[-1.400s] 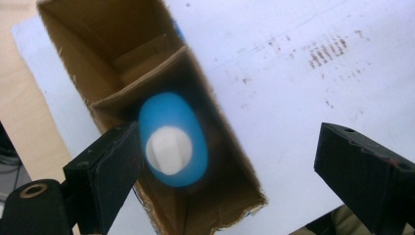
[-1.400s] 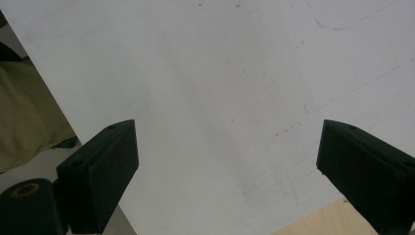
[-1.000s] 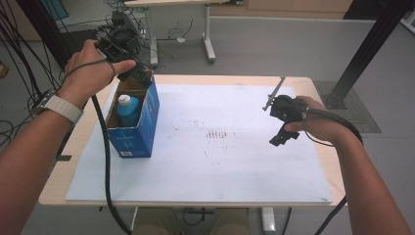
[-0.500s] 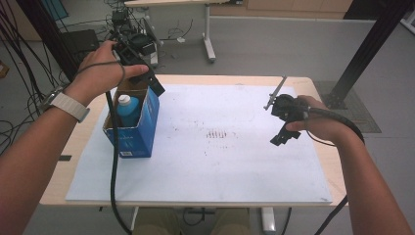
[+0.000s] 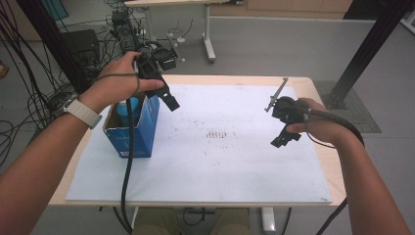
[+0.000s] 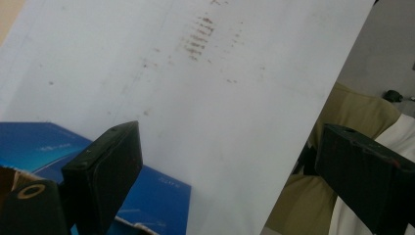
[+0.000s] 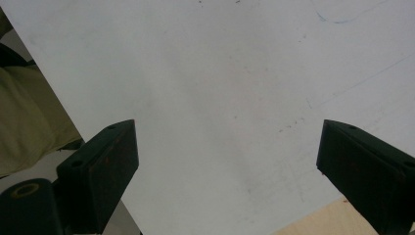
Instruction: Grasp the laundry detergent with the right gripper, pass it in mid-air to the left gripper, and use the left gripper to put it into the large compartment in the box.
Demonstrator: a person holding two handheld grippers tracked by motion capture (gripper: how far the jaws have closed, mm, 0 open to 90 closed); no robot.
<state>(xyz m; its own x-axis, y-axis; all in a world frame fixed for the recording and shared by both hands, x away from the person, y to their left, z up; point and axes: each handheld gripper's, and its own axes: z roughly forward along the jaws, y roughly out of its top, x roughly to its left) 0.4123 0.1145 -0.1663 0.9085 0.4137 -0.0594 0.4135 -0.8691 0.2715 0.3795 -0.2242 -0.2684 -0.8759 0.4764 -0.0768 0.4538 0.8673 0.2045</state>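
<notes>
High view: my left gripper [image 5: 169,100] hangs over the right rim of the blue box [image 5: 142,134] at the table's left, jaws wide and empty. The blue bottle [image 5: 128,108] stands inside. My right gripper [image 5: 283,139] hovers at the right, well apart.

Left gripper view: the box [image 6: 156,196] lies just below the left jaw. Risk: lowering here could clip the cardboard rim and tip the box.

Right gripper view: jaws wide and empty over the white sheet [image 7: 205,88]; no hazard apparent.
</notes>
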